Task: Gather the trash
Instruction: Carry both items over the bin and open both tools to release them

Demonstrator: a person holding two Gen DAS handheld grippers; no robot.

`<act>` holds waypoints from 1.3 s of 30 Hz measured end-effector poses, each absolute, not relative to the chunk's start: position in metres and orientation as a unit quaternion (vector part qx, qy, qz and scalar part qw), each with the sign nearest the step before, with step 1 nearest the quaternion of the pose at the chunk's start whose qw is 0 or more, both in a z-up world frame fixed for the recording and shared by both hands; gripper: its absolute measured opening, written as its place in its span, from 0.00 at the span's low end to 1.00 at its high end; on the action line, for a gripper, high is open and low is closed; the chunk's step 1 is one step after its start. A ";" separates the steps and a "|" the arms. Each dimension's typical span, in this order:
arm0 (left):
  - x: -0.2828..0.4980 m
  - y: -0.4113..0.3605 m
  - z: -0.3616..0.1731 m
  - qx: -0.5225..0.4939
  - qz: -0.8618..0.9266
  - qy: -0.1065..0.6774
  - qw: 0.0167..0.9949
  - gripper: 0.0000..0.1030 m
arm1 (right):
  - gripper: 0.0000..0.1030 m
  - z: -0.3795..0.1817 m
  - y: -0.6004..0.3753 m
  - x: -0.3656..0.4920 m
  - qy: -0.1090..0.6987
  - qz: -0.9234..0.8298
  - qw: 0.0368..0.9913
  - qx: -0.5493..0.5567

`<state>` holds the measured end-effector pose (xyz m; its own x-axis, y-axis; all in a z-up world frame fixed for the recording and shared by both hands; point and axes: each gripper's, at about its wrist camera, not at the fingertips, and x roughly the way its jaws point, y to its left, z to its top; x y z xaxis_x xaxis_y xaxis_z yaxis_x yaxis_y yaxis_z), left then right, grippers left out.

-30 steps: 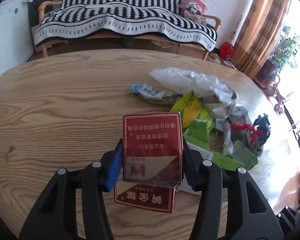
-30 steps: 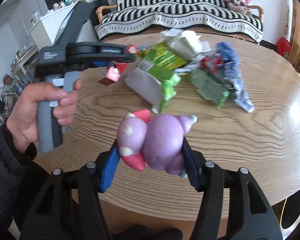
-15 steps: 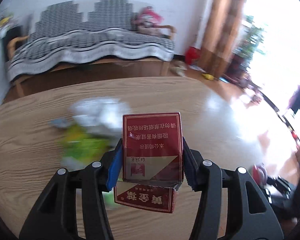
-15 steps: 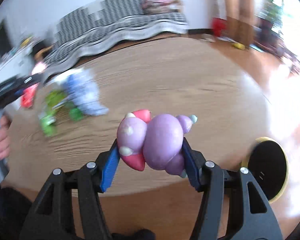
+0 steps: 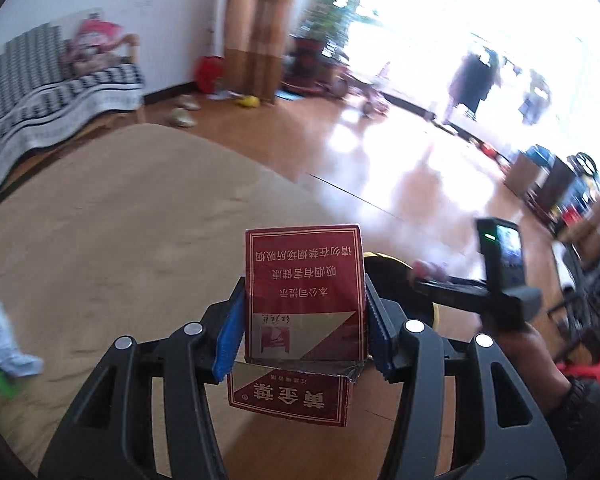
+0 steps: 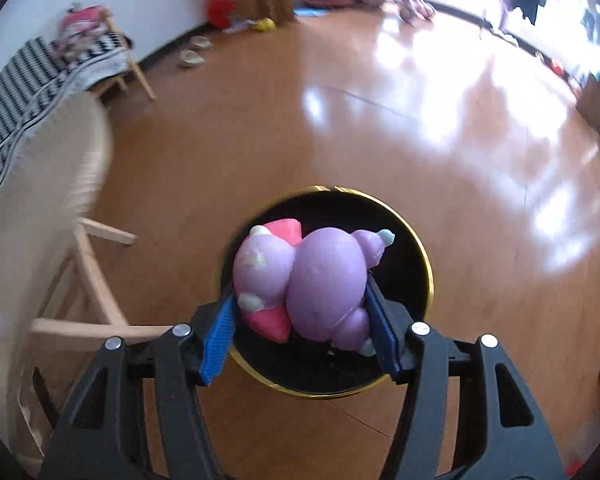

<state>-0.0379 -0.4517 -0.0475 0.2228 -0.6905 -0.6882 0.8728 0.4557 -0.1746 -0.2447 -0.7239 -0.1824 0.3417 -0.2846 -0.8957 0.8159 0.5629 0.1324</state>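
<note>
My left gripper [image 5: 305, 320] is shut on a red cigarette pack [image 5: 306, 294] with its torn lid hanging below, held over the right end of the wooden table [image 5: 120, 220]. Behind the pack a yellow-rimmed bin [image 5: 388, 264] shows partly, with the right-hand gripper tool [image 5: 480, 292] reaching over it. In the right wrist view my right gripper [image 6: 304, 308] is shut on a purple and pink toy [image 6: 312, 280], directly above the round black bin with a gold rim [image 6: 424, 248] standing on the floor.
A wooden chair [image 6: 80, 280] stands left of the bin, beside the table edge [image 6: 60, 160]. A striped sofa [image 5: 40, 92] lines the wall. Some wrappers [image 5: 0, 344] lie at the table's left. Glossy wood floor [image 6: 380, 120] stretches beyond the bin.
Both grippers swung right, away from the trash pile, past the table's end. The right one dropped over the bin, which now fills its view. Both grips are unchanged.
</note>
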 end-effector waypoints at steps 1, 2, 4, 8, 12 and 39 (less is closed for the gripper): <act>-0.044 -0.462 -0.052 0.132 -0.513 0.365 0.766 0.51 | 0.57 -0.190 -0.730 -0.247 0.452 -0.360 0.758 0.302; -0.051 -0.473 -0.059 0.140 -0.519 0.368 0.758 0.51 | 0.57 -0.198 -0.736 -0.249 0.458 -0.359 0.753 0.306; -0.061 -0.486 -0.070 0.150 -0.529 0.374 0.747 0.51 | 0.58 -0.207 -0.737 -0.249 0.467 -0.358 0.747 0.310; -0.073 -0.511 -0.087 0.168 -0.538 0.380 0.733 0.51 | 0.58 -0.219 -0.744 -0.246 0.475 -0.353 0.741 0.318; -0.078 -0.532 -0.100 0.173 -0.542 0.390 0.724 0.51 | 0.61 -0.221 -0.739 -0.247 0.470 -0.348 0.743 0.327; -0.117 -0.657 -0.186 0.192 -0.568 0.430 0.675 0.51 | 0.83 -0.186 -0.719 -0.369 0.397 -0.446 0.703 0.386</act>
